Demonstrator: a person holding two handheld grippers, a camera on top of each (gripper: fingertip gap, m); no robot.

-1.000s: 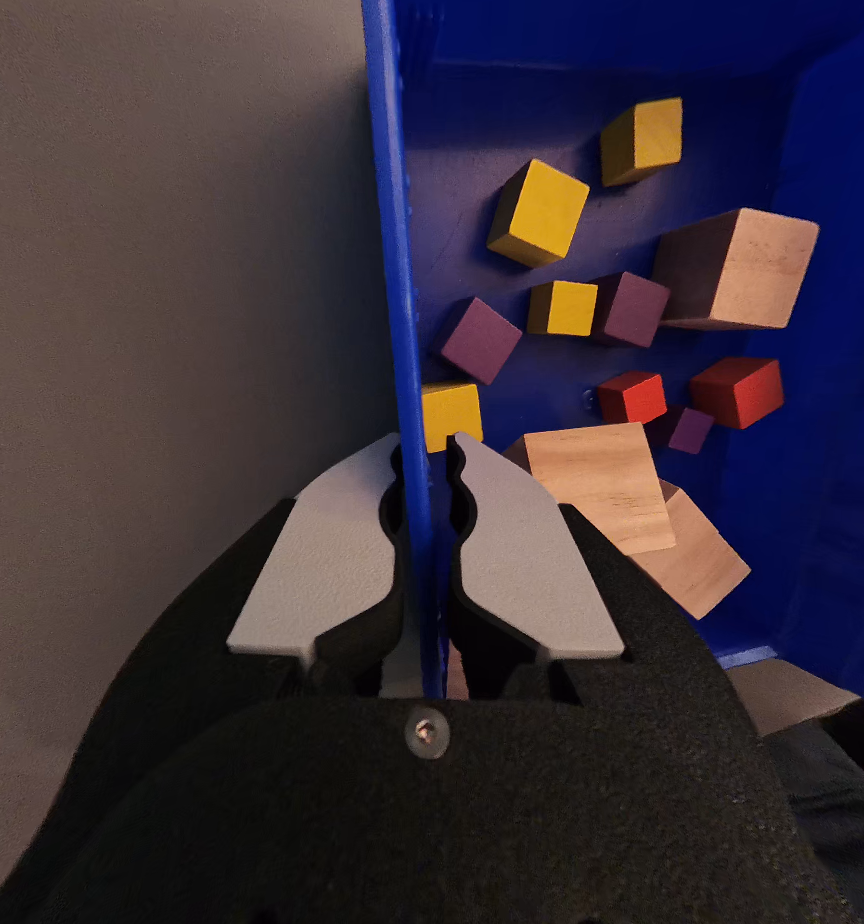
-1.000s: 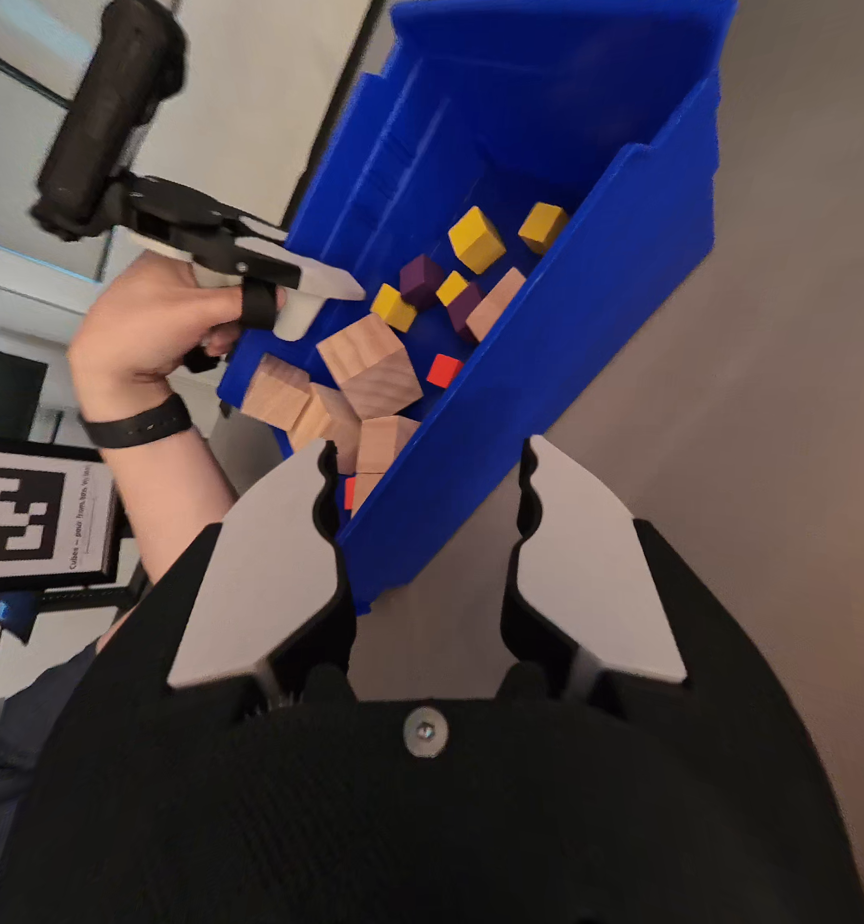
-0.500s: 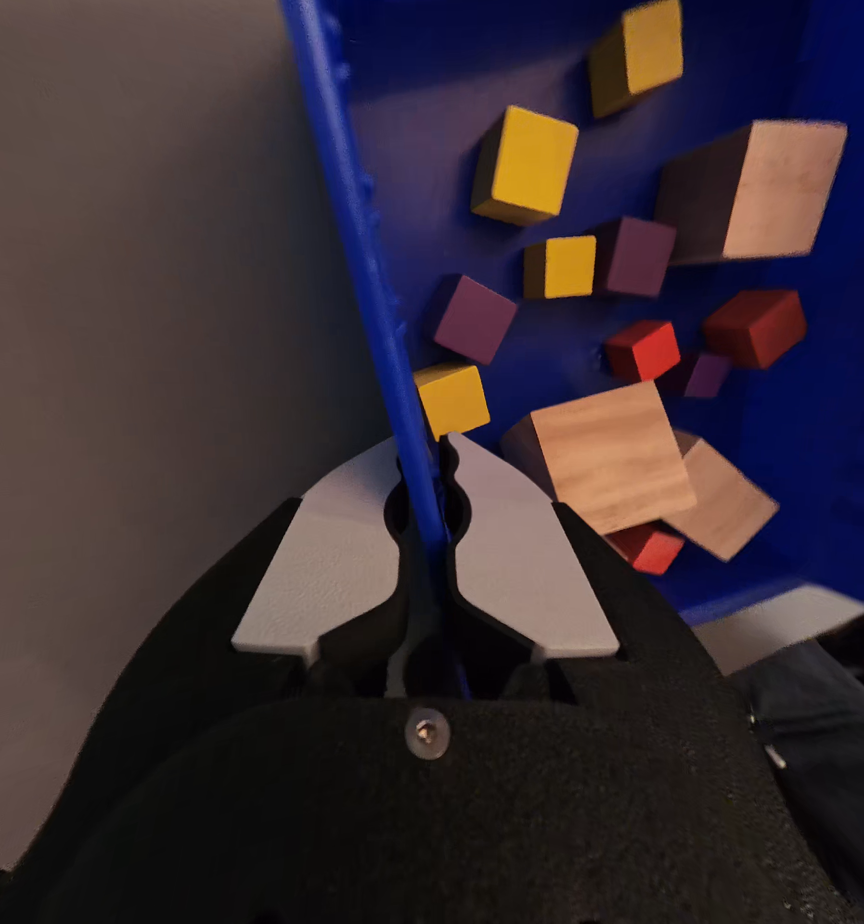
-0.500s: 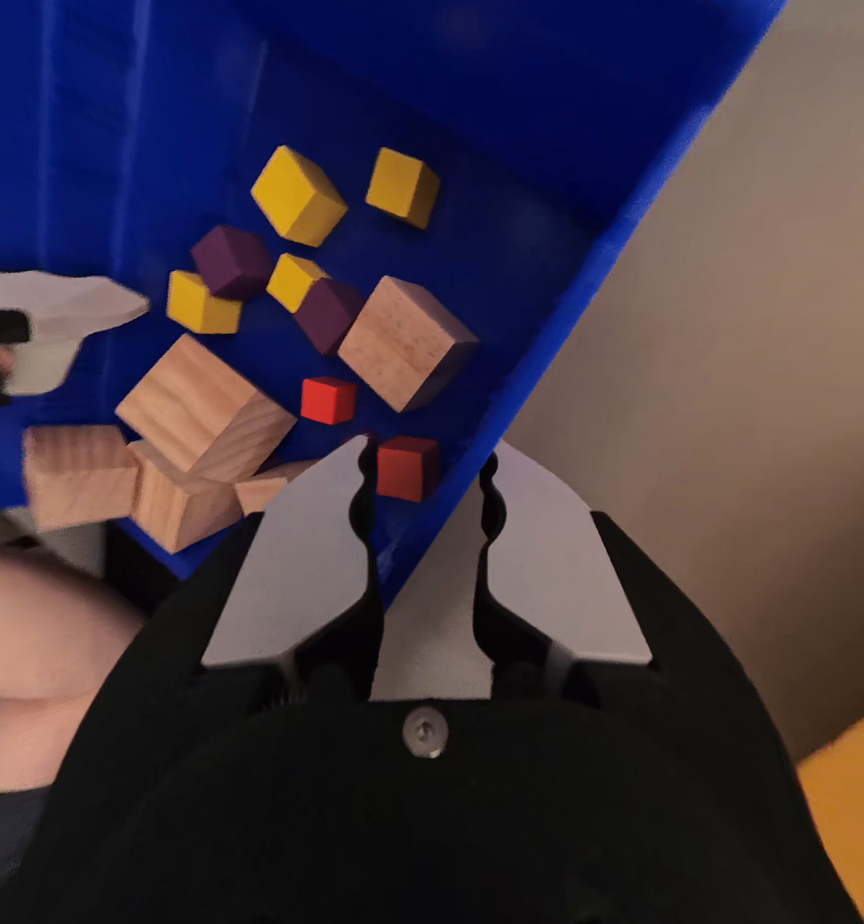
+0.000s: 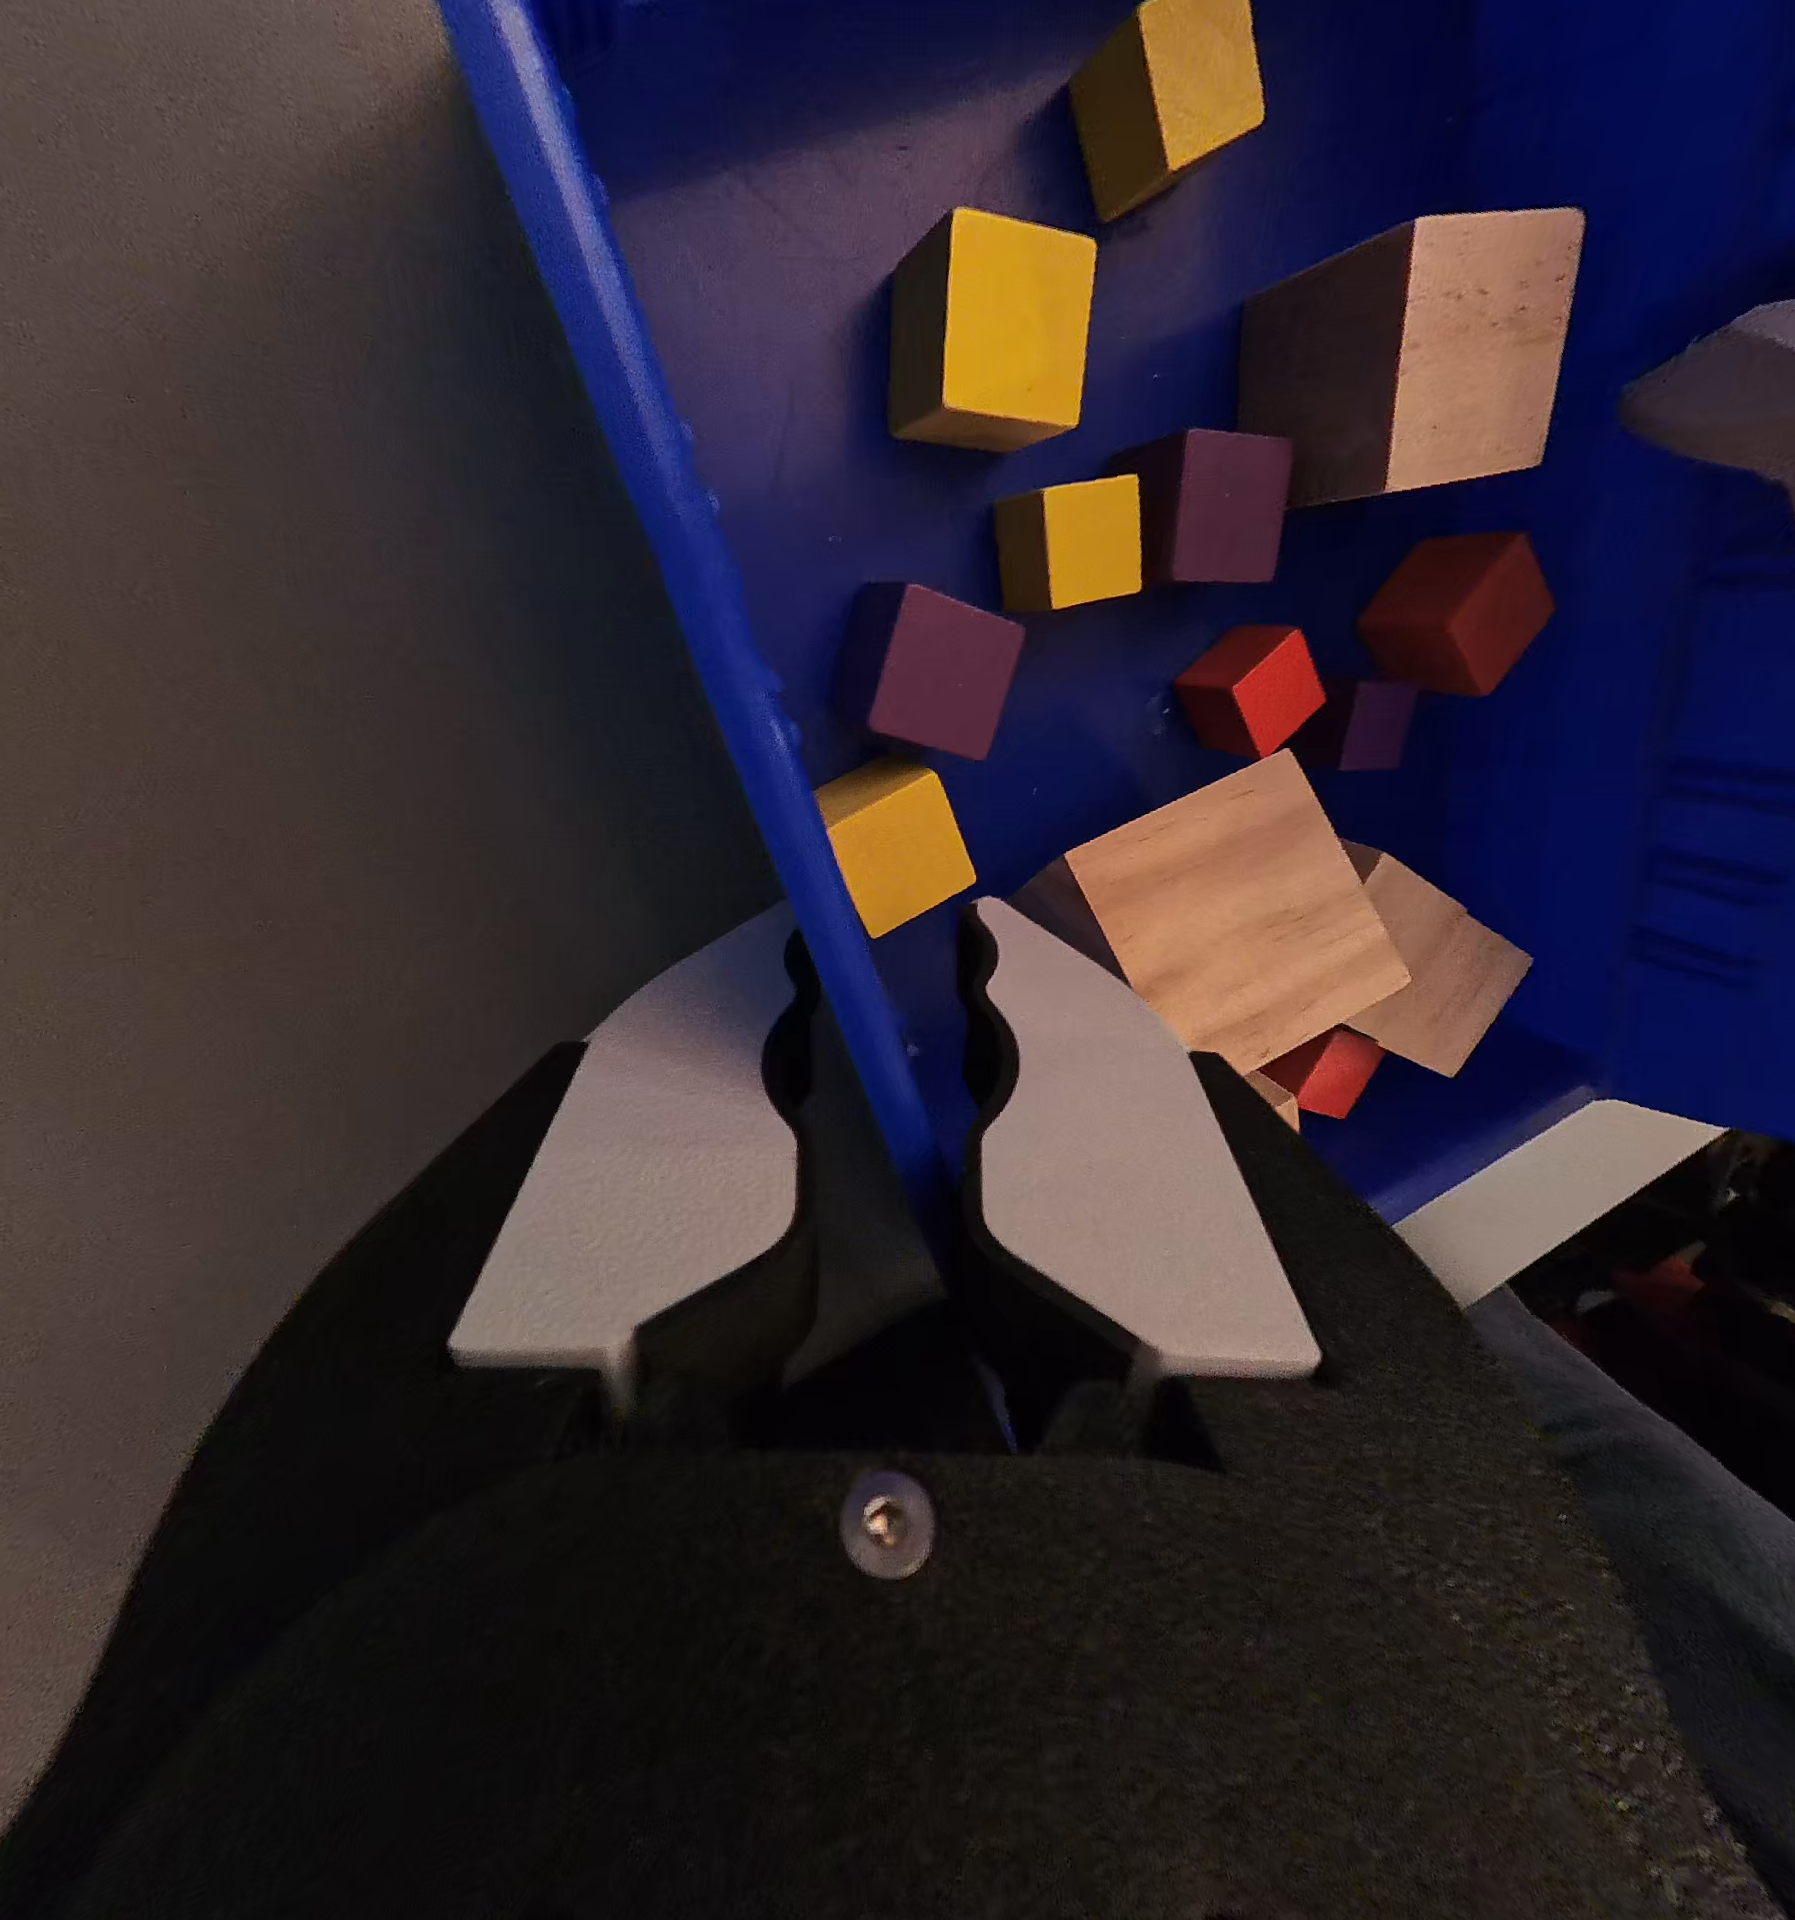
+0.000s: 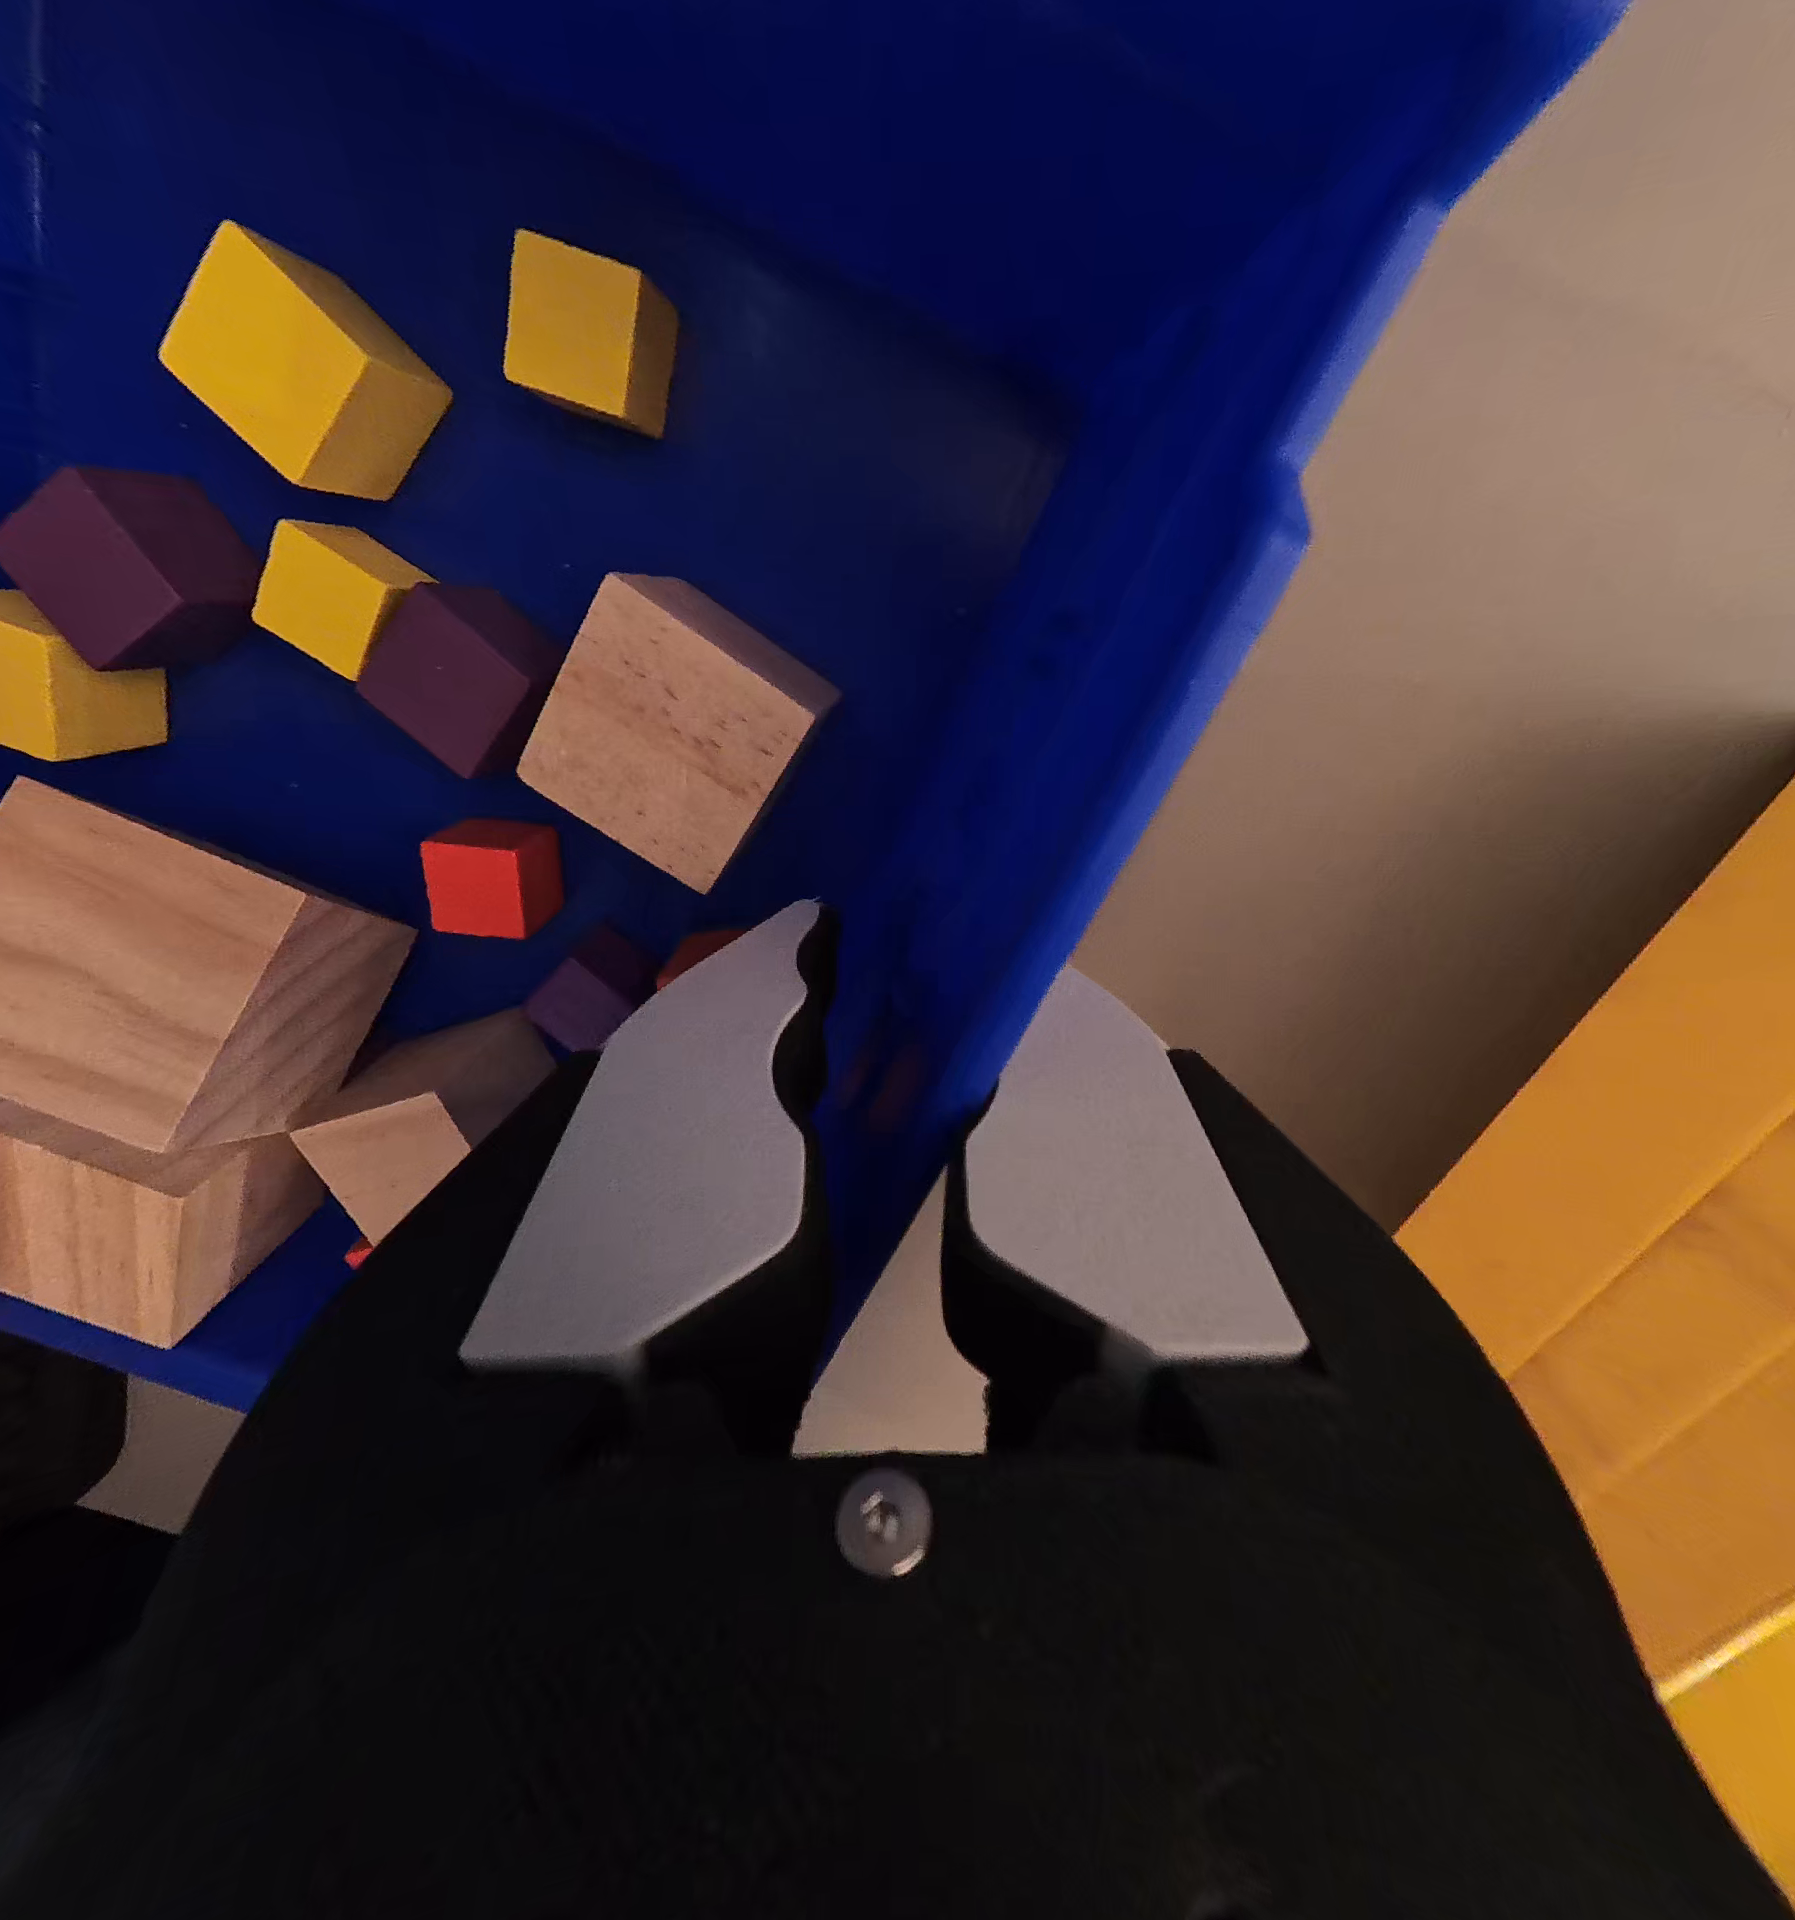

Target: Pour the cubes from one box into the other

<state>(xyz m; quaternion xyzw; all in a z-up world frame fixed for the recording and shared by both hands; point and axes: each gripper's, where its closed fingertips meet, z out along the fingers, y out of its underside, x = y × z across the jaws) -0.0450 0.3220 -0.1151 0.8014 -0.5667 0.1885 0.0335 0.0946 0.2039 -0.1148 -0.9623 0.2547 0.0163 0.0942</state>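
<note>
Left gripper (image 5: 877,925) is pinched shut on the blue box (image 5: 664,468), one finger each side of its left wall. Right gripper (image 6: 934,956) is likewise clamped on the box's right wall (image 6: 1132,582), jaws nearly closed. Cubes lie loose on the box floor: yellow cubes (image 5: 992,327) toward 12 o'clock, purple cubes (image 5: 934,670) mid, red cubes (image 6: 493,878) and big wooden cubes (image 6: 145,956) bunched at the near edge. Yellow box (image 6: 1651,1299) sits at 4 o'clock in the right wrist view, apart from the blue one.

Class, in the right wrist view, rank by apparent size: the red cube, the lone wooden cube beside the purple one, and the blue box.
1. blue box
2. wooden cube
3. red cube
</note>
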